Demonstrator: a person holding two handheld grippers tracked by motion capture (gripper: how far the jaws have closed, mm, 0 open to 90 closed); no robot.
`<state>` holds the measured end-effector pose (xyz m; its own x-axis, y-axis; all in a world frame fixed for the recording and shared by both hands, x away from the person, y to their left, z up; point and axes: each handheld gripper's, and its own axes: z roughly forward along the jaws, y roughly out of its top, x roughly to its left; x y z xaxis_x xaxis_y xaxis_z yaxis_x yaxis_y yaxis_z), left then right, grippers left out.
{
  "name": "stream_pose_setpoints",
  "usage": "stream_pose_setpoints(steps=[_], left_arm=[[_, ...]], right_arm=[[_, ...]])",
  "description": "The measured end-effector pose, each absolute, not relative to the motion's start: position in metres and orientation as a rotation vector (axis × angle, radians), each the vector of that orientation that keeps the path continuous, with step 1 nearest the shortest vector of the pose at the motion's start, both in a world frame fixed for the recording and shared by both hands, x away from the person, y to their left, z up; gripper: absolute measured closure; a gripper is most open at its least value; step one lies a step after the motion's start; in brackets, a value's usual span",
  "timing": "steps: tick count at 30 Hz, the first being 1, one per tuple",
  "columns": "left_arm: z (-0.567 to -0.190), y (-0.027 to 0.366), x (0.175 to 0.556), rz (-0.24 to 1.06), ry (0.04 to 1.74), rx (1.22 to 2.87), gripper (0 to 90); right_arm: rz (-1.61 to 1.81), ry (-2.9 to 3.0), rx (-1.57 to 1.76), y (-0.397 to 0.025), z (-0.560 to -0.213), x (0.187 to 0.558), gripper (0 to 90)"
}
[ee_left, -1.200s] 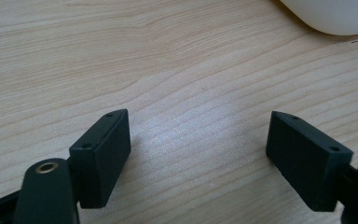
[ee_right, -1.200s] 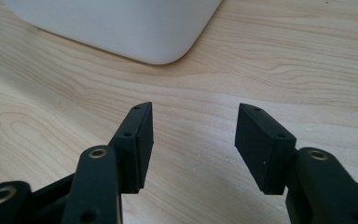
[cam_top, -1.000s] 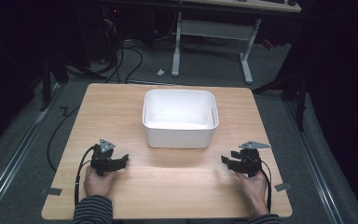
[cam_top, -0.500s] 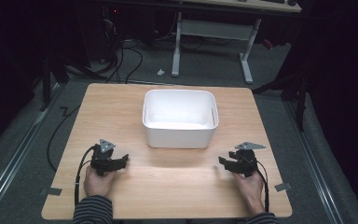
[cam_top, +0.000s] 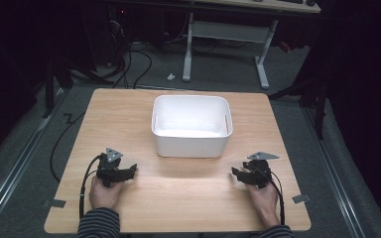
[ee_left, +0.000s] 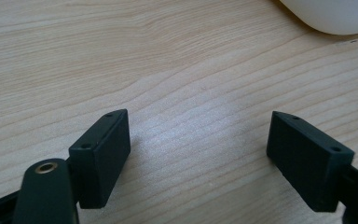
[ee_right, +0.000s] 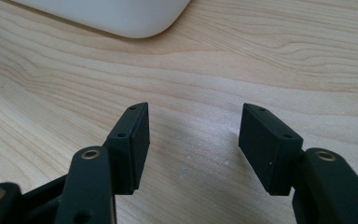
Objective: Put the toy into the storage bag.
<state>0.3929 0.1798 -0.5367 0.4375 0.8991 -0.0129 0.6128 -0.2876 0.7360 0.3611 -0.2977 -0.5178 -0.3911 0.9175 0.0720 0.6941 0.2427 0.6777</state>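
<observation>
So the white bin sits mid-table, empty as far as I can tell, long side running left-right. Left hand-held gripper and right hand-held gripper rest at its near corners, both with jaws apart and holding nothing. About equally near, nothing between.

A dim lab or workshop is showing here: a wooden table is standing on grey carpet, cables are trailing across the far floor, and a white-legged desk is sitting beyond.
</observation>
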Motion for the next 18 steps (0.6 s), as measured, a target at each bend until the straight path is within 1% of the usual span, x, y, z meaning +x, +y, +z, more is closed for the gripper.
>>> stream_pose_setpoints(steps=[12,17,18], left_arm=[[-0.5367,0.1798,0.3929,0.541,1.267,2.014,22.0],[-0.5367,0.1798,0.3929,0.541,1.267,2.013,22.0],[-0.5367,0.1798,0.3929,0.541,1.267,2.013,22.0]], right_arm=[[0.888,2.165,1.476,-0.2983,-0.5225,0.3637,42.4],[0.862,2.143,1.451,-0.2970,-0.5249,0.3638,38.6],[0.854,2.136,1.435,-0.2960,-0.5262,0.3636,36.1]])
